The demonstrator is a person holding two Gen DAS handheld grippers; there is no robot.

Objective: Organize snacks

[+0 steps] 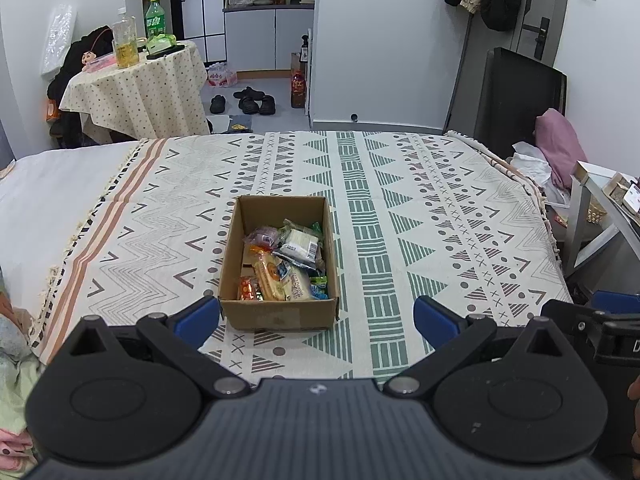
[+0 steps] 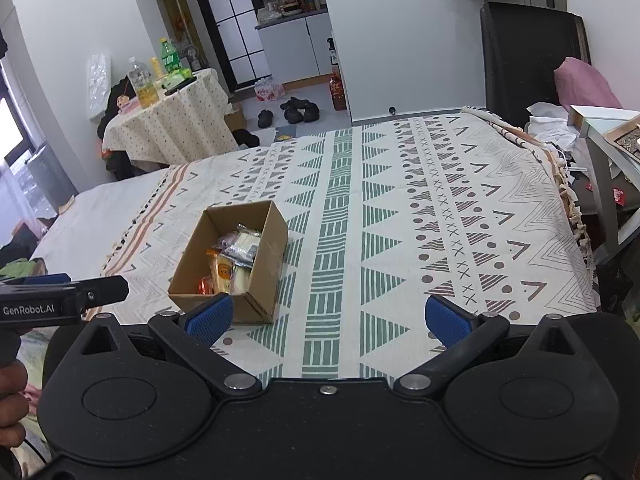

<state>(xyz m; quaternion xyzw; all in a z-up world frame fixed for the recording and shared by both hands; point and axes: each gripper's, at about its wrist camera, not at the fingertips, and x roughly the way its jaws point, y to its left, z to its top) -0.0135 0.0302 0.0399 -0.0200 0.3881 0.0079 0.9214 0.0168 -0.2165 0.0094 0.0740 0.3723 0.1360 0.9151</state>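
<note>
Hovering above the near edge of the bed, the left tongs (image 1: pixel 316 318) stand spread wide with nothing between their blue-padded fingertips (image 1: pixel 198 318). The open brown cardboard box (image 1: pixel 279 312) sits just ahead of them, close to the left fingertip, resting on the cream bedspread with green and grey geometric bands (image 1: pixel 400 208). Inside the box lie the mixed plastic-wrapped snack packets (image 1: pixel 286 264), piled toward its right side. The right tongs (image 2: pixel 328 320) are likewise spread apart and empty, with the box ahead and to their left, by the left fingertip. Beyond the bed, far ahead to the left, a small round tabletop draped in a dotted cream cloth (image 1: pixel 136 80) carries bottles.
</note>
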